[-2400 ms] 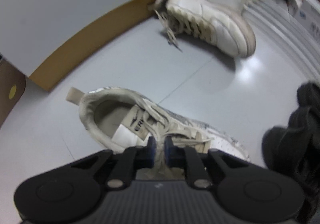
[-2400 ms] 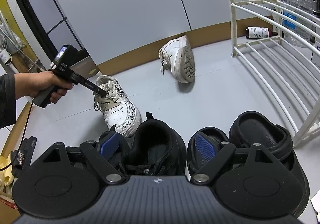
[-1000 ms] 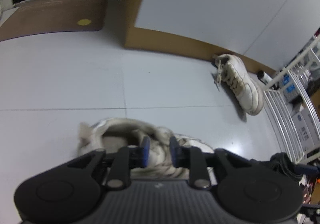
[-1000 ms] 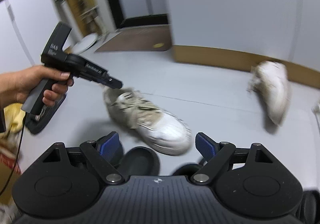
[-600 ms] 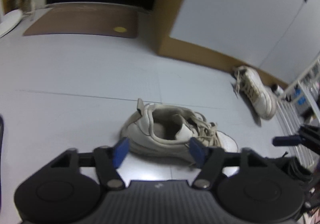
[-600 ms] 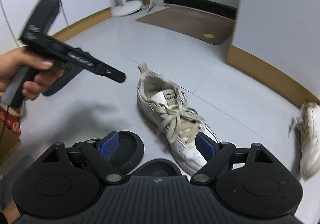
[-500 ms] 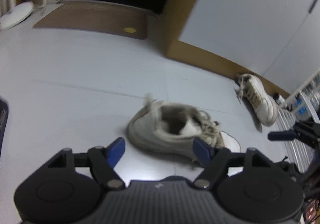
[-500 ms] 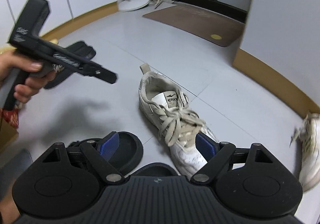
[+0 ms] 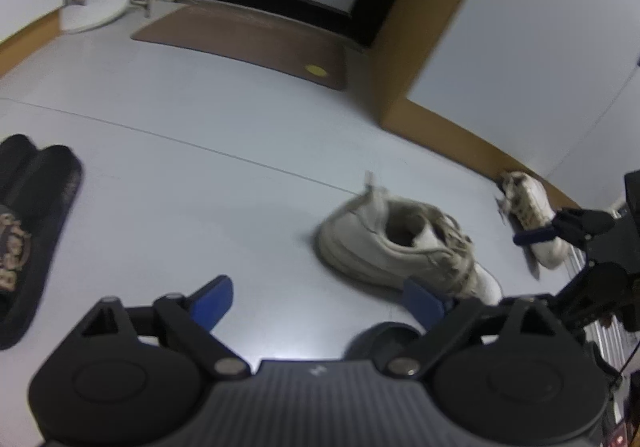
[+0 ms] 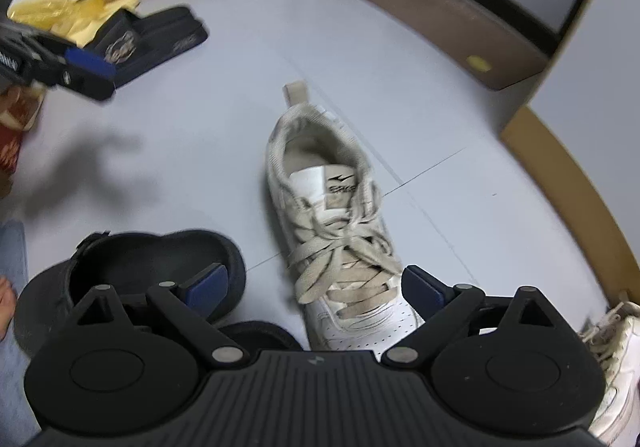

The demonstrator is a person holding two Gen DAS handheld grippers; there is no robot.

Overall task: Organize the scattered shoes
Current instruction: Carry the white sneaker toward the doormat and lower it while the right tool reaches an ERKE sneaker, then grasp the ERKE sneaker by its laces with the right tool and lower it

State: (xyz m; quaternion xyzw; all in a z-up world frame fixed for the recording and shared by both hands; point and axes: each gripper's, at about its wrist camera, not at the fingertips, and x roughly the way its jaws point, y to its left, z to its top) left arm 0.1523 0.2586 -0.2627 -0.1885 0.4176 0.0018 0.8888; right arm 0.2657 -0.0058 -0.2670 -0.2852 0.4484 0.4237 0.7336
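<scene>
A worn white sneaker (image 10: 332, 215) with beige laces stands upright on the grey floor; it also shows in the left wrist view (image 9: 404, 247). My right gripper (image 10: 316, 287) is open and empty, its jaws just above the sneaker's toe. My left gripper (image 9: 320, 299) is open and empty, to the left of the sneaker. A second white sneaker (image 9: 532, 207) lies by the wall; its edge shows in the right wrist view (image 10: 616, 359). A black clog (image 10: 132, 271) sits under my right gripper. Black slides (image 10: 148, 39) lie further off; one (image 9: 32, 223) is at the left.
A brown doormat (image 9: 248, 39) lies before a dark doorway. A wood-coloured baseboard (image 10: 576, 171) runs along the wall. Yellow bags (image 10: 60, 11) sit at the far left. A white stand base (image 9: 92, 9) is by the wall. White rack bars (image 9: 600, 331) show at the right edge.
My left gripper let go of the white sneaker, which now stands on the floor, opened wide and drew back to the left. My right gripper swung round over the sneaker.
</scene>
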